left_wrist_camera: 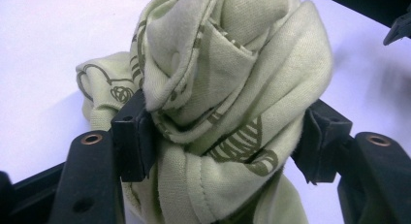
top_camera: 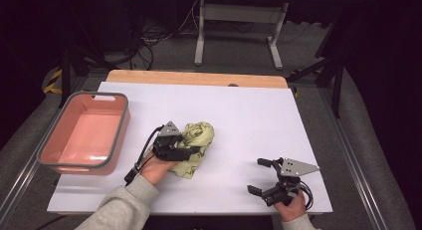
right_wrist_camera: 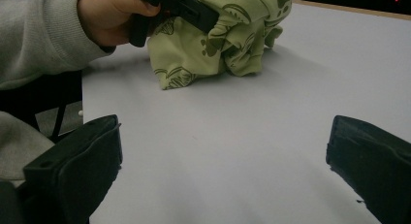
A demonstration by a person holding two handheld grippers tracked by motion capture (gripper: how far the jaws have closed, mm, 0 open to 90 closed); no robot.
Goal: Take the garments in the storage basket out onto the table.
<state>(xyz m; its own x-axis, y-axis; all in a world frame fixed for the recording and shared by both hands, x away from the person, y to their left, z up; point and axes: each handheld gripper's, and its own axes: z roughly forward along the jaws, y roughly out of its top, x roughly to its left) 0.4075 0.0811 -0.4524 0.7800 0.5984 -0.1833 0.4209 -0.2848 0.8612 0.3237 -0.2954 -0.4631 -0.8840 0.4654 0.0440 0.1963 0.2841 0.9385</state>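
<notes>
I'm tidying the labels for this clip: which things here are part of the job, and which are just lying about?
In the job:
- left gripper, jaws around the cloth
- crumpled pale green cloth
- pink bin, probably

Lying about:
- right gripper, open over bare white table
- cables on the floor

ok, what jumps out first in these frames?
A crumpled pale-green printed cloth lies mid-table, bunched between the left gripper's fingers. A salmon-pink bin sits at the table's left edge. The right gripper rests wide open near the front right.
</notes>
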